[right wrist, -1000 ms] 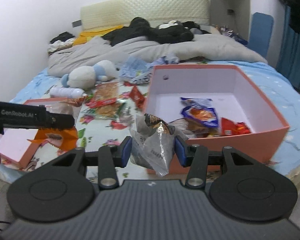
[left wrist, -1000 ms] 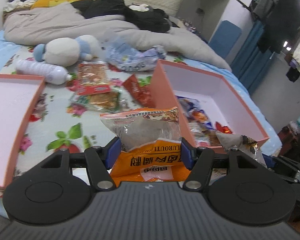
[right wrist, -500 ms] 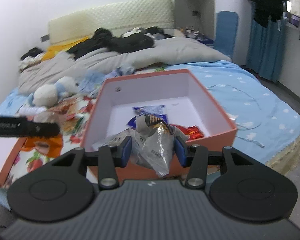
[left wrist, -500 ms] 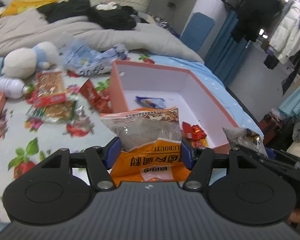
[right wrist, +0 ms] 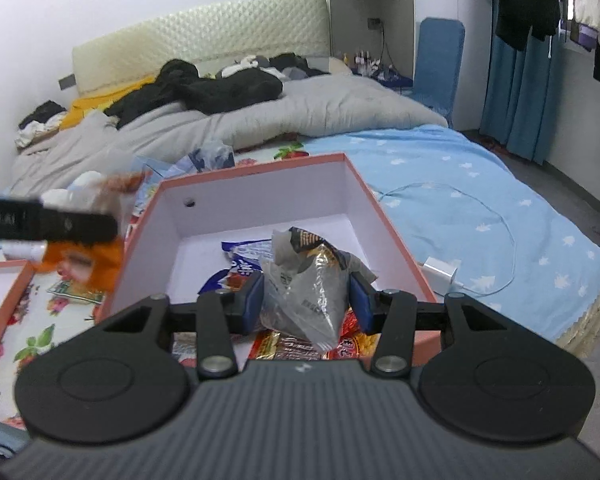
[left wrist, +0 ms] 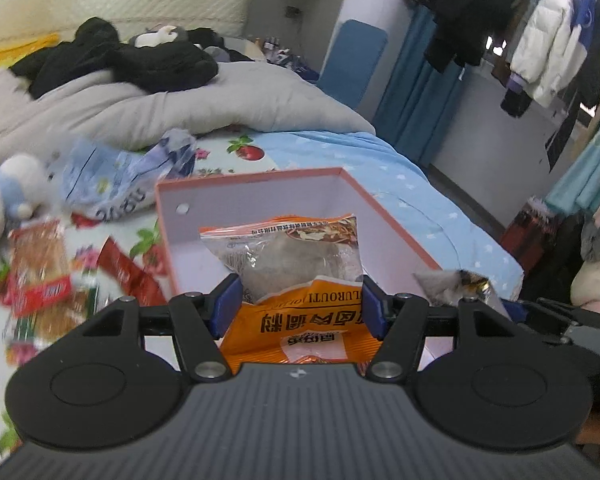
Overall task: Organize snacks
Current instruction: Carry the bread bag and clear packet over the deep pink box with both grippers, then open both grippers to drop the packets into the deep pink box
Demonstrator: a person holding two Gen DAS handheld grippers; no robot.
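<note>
Holding steady over the bed [right wrist: 480, 184], both tongs are loaded. Left tongs [left wrist: 300, 304] clamped on an orange snack packet [left wrist: 300, 280], clear window uppermost, printed orange half hanging toward the handle; the blue pads press its two sides. It hangs in front of the pink box [left wrist: 260, 184], over the near wall as far as the left wrist view tells.

Right tongs [right wrist: 306, 306] clamped on a silvery crumpled packet [right wrist: 304, 292], twisted top with a dark brown printed patch, held just above the box's near end. From the right wrist view the pink box [right wrist: 388, 236] sits open on the floral sheet, white inside, a small hole in its far wall. Inside it: a blue-and-white packet [right wrist: 240, 258] toward the middle, red and orange wrappers [right wrist: 292, 344] against the near wall, partly hidden under the tongs.

Second pink tray [right wrist: 4, 296] at far left, only its corner showing. Loose snacks on the sheet left of the box: a red-banded packet [left wrist: 40, 276], a dark red wrapper [left wrist: 126, 272], blurred. Plush toy [left wrist: 4, 200] and a blue plastic bag [left wrist: 116, 176] beyond. Grey duvet [right wrist: 300, 112] with black clothes [right wrist: 228, 88] heaped at the headboard end. White charger [right wrist: 440, 270] and cable on the blue sheet right of the box.
</note>
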